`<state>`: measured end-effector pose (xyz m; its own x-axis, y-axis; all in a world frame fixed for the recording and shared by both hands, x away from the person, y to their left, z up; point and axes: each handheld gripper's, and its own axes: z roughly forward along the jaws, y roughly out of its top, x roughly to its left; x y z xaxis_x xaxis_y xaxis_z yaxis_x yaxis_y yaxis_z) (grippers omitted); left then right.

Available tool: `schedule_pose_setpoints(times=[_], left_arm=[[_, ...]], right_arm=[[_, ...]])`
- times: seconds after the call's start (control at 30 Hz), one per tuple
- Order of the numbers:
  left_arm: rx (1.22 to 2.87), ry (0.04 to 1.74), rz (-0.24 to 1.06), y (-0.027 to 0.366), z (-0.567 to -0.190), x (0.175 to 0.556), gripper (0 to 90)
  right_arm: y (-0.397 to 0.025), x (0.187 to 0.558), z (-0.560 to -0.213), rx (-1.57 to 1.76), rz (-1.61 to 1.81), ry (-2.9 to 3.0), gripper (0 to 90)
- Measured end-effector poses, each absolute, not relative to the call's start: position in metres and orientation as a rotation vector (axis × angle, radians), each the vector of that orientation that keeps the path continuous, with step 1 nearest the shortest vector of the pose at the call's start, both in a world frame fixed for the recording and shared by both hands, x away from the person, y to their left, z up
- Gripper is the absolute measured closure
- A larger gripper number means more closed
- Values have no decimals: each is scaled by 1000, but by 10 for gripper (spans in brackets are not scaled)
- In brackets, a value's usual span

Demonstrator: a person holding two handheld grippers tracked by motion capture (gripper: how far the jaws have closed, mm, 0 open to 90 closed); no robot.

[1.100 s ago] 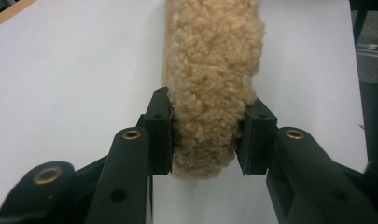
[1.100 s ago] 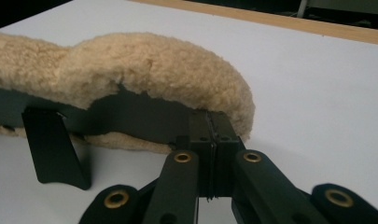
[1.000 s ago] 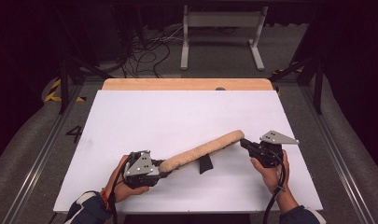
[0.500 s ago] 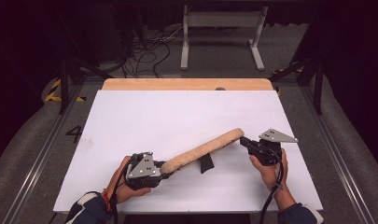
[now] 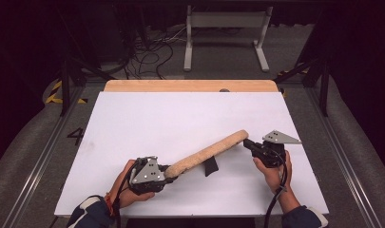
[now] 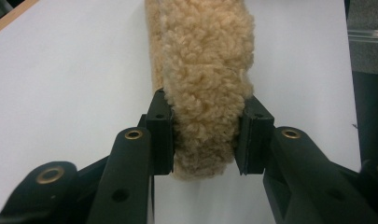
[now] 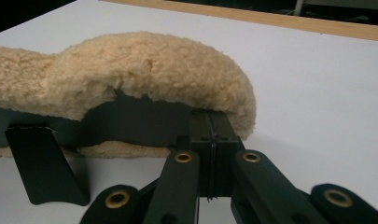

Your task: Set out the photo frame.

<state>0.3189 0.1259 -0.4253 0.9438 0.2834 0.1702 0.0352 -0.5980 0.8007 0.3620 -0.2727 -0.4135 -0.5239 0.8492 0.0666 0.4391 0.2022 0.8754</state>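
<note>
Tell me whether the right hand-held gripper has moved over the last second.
Yes. The right hand-held gripper has shifted slightly left, away from the white table's right edge, closing on the fleece cover.

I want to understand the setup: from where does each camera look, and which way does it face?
High view: above the person's side, facing forward and down on the white table; both hands and forearms show.
Left gripper view: rides on the left tool, looking along its black jaws, shut on the long tan fleece-covered pad.
Right gripper view: rides on the right tool, jaws closed at the pad's other end, over its black underside.
All three views share the pad.
</note>
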Motion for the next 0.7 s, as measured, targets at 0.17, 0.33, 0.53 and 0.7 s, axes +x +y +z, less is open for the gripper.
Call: schedule_pose_setpoints(times=[0.17, 0.33, 0.53, 0.7], left_arm=[[2195, 213, 356, 123, -426, 316, 648], [2204, 197, 364, 120, -425, 314, 649], [2205, 175, 364, 114, -425, 310, 651], [2204, 162, 359, 110, -425, 306, 651]], right_arm=[[-270, 367, -414, 1199, 1265, 2059, 900], [-269, 370, -414, 1211, 1262, 2063, 900], [-267, 375, -414, 1222, 1259, 2061, 900], [-263, 380, -413, 1217, 1255, 2065, 900]])
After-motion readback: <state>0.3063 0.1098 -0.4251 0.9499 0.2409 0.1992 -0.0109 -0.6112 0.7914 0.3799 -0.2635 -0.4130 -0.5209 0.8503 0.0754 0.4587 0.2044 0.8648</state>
